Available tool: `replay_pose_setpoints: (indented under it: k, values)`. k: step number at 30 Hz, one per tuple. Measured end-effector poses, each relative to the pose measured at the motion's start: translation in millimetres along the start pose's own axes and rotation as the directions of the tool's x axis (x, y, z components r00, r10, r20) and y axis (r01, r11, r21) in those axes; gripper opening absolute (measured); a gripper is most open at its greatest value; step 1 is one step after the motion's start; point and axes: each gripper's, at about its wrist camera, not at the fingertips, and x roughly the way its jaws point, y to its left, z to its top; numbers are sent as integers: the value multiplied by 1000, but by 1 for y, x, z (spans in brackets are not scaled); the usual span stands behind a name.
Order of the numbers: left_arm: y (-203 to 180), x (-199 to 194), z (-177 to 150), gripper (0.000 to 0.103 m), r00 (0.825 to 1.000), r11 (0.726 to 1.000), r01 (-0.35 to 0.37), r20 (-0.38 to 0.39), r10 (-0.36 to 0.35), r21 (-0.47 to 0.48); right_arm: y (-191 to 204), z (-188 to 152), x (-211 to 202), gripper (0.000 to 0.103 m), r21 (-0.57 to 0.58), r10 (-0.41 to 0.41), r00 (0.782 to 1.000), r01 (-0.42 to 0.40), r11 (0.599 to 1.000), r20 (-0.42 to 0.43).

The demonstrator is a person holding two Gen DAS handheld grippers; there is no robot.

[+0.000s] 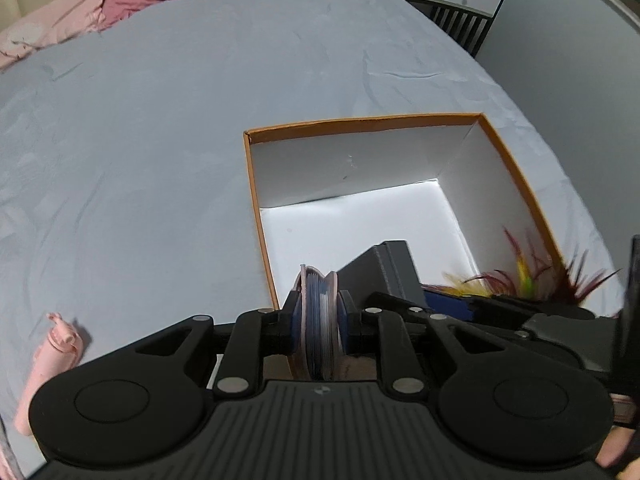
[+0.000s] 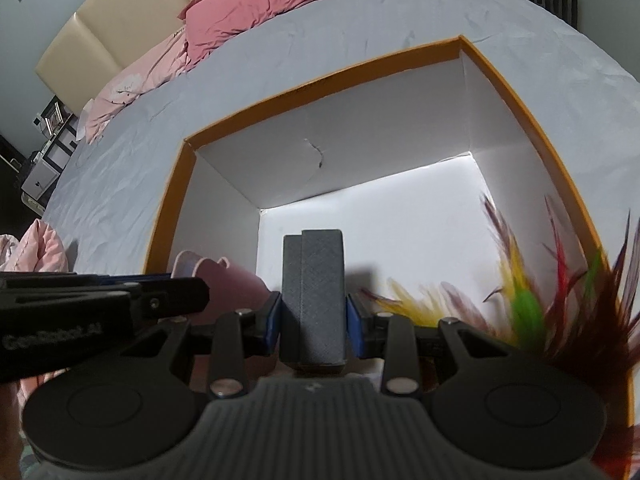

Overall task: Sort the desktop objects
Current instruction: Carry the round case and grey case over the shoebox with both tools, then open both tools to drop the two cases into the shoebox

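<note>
Left gripper (image 1: pixel 319 320) jaws clamp pink wallet (image 1: pixel 318 320), right gripper (image 2: pixel 313 320) jaws grip grey case (image 2: pixel 314 296) — over box (image 2: pixel 320 76)

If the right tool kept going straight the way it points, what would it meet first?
Probably the white floor of the open box: the right tool, shut on a grey case, points down into it with nothing visible between. Depth is uncertain.

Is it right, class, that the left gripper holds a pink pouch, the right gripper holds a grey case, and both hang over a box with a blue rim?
Not quite. The rim of the box is orange, not blue, as the right wrist view shows. The rest stands: the left gripper holds the pink pouch and the right gripper holds the grey case, both over that box.
</note>
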Motion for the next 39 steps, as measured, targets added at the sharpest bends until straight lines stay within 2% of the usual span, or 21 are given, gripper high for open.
replay_pose_setpoints:
  k: [4, 11, 19, 20, 26, 28, 31, 34, 37, 39]
  values:
    - [6, -14, -2, 27, 998, 999, 44, 42, -43, -3, 6, -2, -1, 35, -15, 3, 1000, -3, 1000, -13]
    - [21, -43, -9, 27, 987, 994, 108, 120, -107, -4, 20, -4, 0, 36, -44, -17, 999, 16, 999, -31]
    - [44, -67, -23, 29, 976, 991, 132, 168, -136, 34, 26, -2, -3, 39, -45, 6, 998, -9, 999, -68]
    - [49, -70, -25, 29, 975, 991, 130, 174, -136, 44, 26, -2, -4, 43, -41, 12, 997, -15, 999, -70]
    - [76, -82, -41, 29, 969, 995, 59, 235, -76, 78, 20, -3, -9, 43, 31, 37, 997, -35, 999, -71]
    - [84, -87, -47, 29, 964, 995, 30, 258, -54, 98, 18, -4, -8, 36, 49, 49, 996, -46, 998, -70]
    - [94, -97, -58, 29, 957, 991, -16, 289, -23, 131, 17, -6, -4, 35, 88, 82, 992, -74, 993, -92]
    - [107, -110, -71, 29, 946, 985, -67, 324, 12, 161, 25, -9, -13, 35, 50, 31, 997, -28, 998, -65]
    - [128, -122, -83, 29, 938, 979, -109, 345, 45, 170, 37, -13, -34, 36, -7, -12, 1000, 12, 1000, 7]
    - [142, -132, -94, 29, 928, 973, -132, 368, 54, 190, 44, -17, -50, 41, -25, -39, 997, 41, 999, 60]
